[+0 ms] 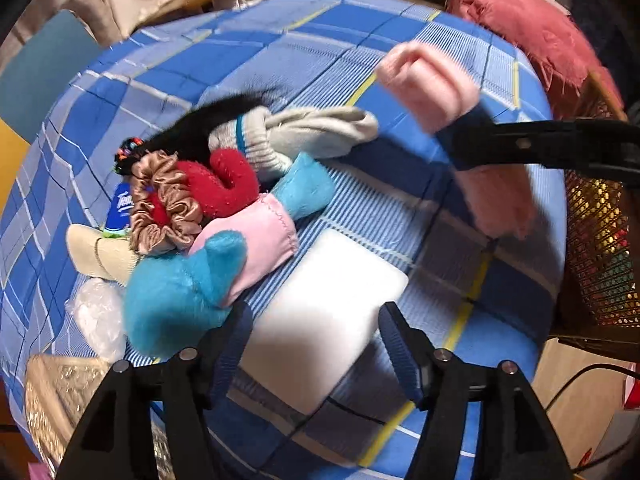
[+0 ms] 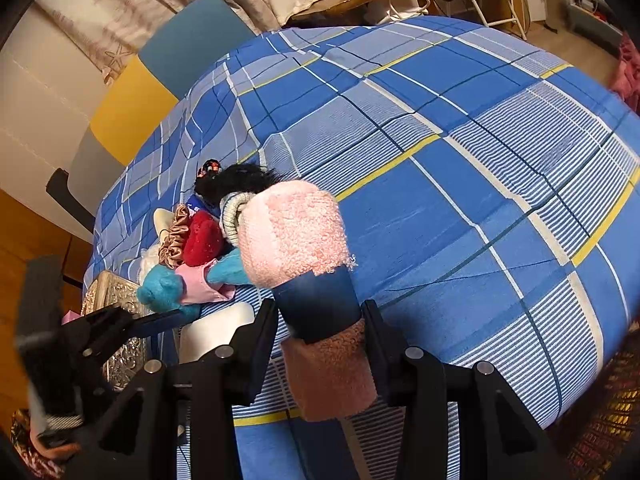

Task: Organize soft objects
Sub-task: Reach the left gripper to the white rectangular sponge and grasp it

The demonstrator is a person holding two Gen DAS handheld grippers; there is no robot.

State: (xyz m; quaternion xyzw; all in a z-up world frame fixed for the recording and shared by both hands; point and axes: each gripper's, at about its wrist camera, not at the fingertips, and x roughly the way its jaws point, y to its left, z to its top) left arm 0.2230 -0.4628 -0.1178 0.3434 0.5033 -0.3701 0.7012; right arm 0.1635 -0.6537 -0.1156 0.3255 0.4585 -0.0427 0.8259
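Observation:
A pile of soft things lies on the blue plaid bed (image 1: 400, 40): a turquoise plush toy (image 1: 180, 292) in a pink garment, a red plush piece (image 1: 224, 184), a tan satin scrunchie (image 1: 160, 208), a grey sock (image 1: 312, 132) and a black furry item (image 1: 216, 120). A white foam block (image 1: 320, 320) lies between the fingers of my open left gripper (image 1: 316, 344). My right gripper (image 2: 320, 312) is shut on a fluffy pink, navy and brown sock (image 2: 296, 232), held above the bed; it also shows in the left wrist view (image 1: 432, 84).
A silver embossed box (image 2: 116, 304) sits at the bed's left edge. A wire mesh basket (image 1: 600, 248) stands at the right edge. A red fringed cushion (image 1: 528, 28) lies at the far right. A clear plastic bag (image 1: 96, 320) and a beige item (image 1: 96, 252) lie beside the pile.

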